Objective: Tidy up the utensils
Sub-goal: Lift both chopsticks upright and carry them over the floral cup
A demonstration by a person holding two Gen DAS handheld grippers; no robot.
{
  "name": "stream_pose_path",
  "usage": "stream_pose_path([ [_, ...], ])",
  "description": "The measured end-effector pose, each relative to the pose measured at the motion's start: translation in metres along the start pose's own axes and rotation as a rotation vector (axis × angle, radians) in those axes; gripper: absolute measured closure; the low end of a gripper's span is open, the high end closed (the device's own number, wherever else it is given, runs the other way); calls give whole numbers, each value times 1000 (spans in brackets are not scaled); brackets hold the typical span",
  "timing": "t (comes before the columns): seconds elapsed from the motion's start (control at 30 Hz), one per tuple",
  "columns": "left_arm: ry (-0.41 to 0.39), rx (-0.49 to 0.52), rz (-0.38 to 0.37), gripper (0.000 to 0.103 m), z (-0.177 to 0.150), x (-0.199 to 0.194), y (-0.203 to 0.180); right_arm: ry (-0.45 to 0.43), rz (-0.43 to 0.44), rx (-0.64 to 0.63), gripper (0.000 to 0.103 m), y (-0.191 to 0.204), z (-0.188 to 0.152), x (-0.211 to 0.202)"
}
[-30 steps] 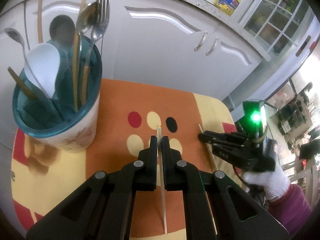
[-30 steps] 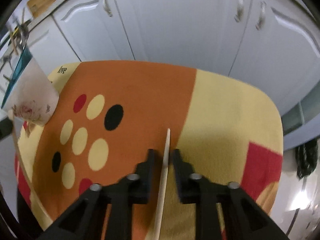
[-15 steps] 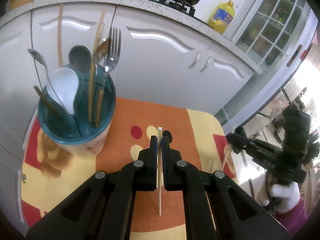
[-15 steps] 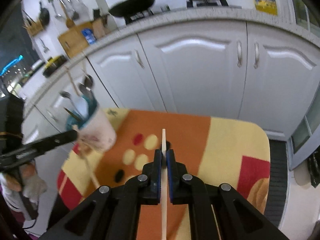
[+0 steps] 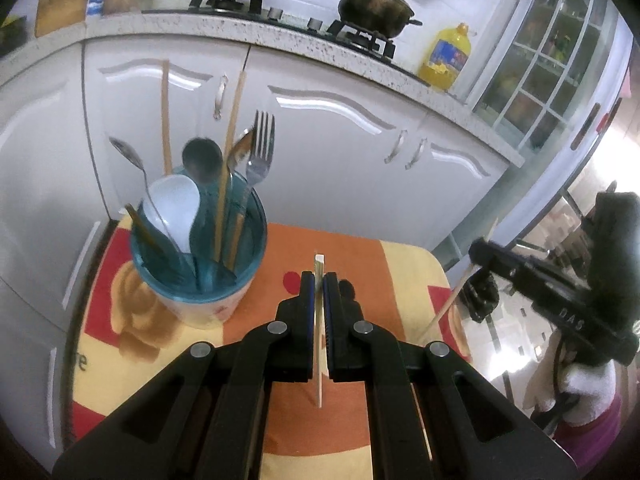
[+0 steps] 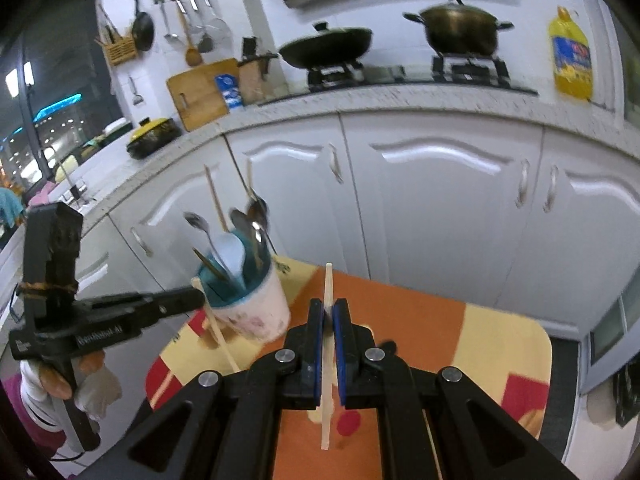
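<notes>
Wall-hung utensils (image 6: 188,28), right view only

Small table (image 5: 416,276) with rounded corners, covered by an orange, yellow and red cloth (image 5: 360,264) with dots. Only thing standing on it: utensil holder cup (image 5: 200,280), teal-lined, near the left edge.

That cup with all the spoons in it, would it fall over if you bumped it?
Probably fairly easily. The cup is tall, and long chopsticks and a fork stick far above its rim, likely making it top-heavy. The soft-looking mat underneath may also steady it less.
</notes>
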State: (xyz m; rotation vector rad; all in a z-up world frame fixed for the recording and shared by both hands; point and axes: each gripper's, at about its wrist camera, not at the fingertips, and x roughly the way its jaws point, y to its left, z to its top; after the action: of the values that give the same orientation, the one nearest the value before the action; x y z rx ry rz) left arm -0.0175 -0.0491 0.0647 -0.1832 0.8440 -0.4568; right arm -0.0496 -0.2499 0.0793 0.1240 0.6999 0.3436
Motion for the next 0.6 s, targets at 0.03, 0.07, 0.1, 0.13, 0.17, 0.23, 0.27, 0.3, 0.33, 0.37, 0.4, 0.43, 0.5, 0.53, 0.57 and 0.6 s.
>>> stream_pose_path([
  [0.03, -5, 1, 2, 100, 1, -2, 0, -9, 2, -12, 98, 6, 5, -1],
  [0.07, -13, 3, 4, 100, 3, -6, 1, -19, 5, -27, 98, 12, 11, -2],
  [0.1, -19, 4, 6, 100, 5, -9, 2, -25, 9, -34, 98, 16, 16, -3],
  [0.13, -27, 5, 8, 100, 7, -12, 3, -32, 16, -43, 98, 22, 21, -3],
  [0.17, -35, 5, 9, 100, 10, -16, 4, -38, 20, -52, 98, 27, 24, -4],
  [0.23, -49, 3, 13, 100, 15, -22, 8, -48, 28, -69, 98, 37, 32, -4],
  [0.27, -57, 0, 15, 100, 18, -26, 10, -54, 34, -76, 98, 42, 37, -4],
  [0.3, -64, -4, 17, 100, 21, -29, 12, -60, 39, -84, 98, 47, 41, -4],
  [0.33, -74, -9, 18, 100, 25, -34, 15, -64, 43, -90, 98, 50, 44, -4],
  [0.37, -81, -12, 20, 100, 28, -37, 16, -70, 48, -96, 98, 55, 48, -5],
  [0.4, -94, -16, 22, 100, 33, -43, 20, -76, 53, -99, 98, 60, 52, -5],
  [0.43, -105, -18, 24, 100, 37, -47, 22, -83, 56, -102, 98, 64, 57, -4],
  [0.5, -136, -25, 35, 100, 48, -58, 29, -100, 61, -105, 98, 72, 66, -3],
  [0.53, -147, -29, 40, 100, 52, -61, 33, -108, 68, -104, 98, 74, 70, -3],
  [0.57, -161, -32, 49, 100, 59, -66, 37, -120, 76, -102, 98, 78, 76, -2],
  [0.6, -176, -35, 61, 100, 65, -70, 41, -130, 81, -101, 98, 81, 80, -2],
])
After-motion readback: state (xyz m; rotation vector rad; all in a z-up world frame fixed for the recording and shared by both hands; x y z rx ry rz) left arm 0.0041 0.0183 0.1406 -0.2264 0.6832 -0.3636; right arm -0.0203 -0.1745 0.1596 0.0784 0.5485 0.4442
